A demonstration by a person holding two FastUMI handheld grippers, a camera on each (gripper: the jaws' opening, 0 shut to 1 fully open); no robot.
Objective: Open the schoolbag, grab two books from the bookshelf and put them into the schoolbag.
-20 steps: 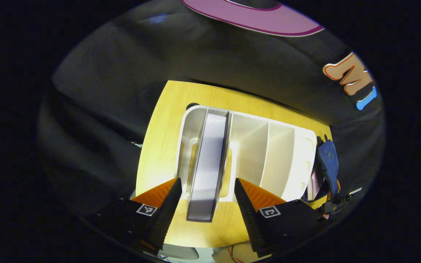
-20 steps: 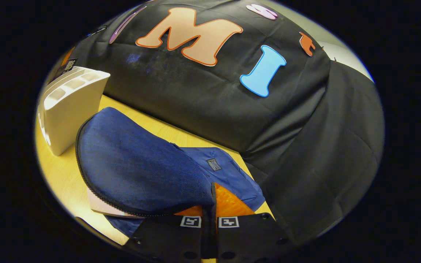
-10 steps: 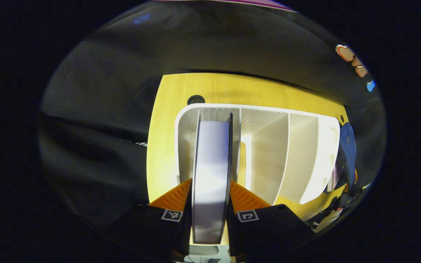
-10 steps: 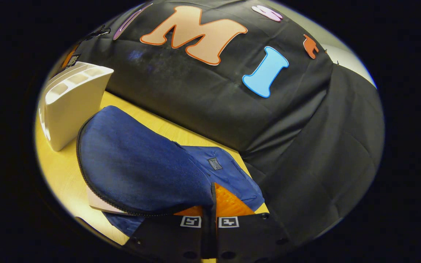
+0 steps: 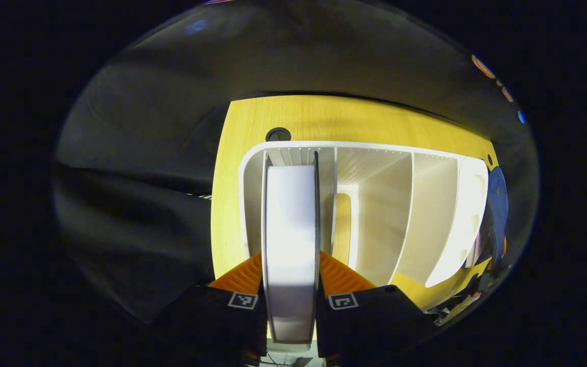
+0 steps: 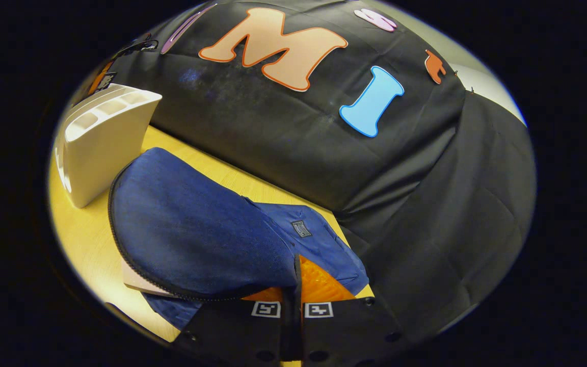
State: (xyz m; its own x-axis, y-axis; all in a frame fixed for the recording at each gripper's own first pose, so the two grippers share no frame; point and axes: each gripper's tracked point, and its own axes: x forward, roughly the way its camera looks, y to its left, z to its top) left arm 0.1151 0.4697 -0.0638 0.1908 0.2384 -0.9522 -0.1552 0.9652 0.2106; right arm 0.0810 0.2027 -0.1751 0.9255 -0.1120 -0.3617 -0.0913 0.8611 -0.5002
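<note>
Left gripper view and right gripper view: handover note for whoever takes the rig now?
Left gripper: shut on the book, which stands in the end slot of the white bookshelf.
Right gripper: shut on the flap of the blue schoolbag, holding it lifted open.
Done: bag open; a book already lies under the flap.
Left: lift the gripped book out of the bookshelf, slide it into the schoolbag, then release both grippers.
</note>
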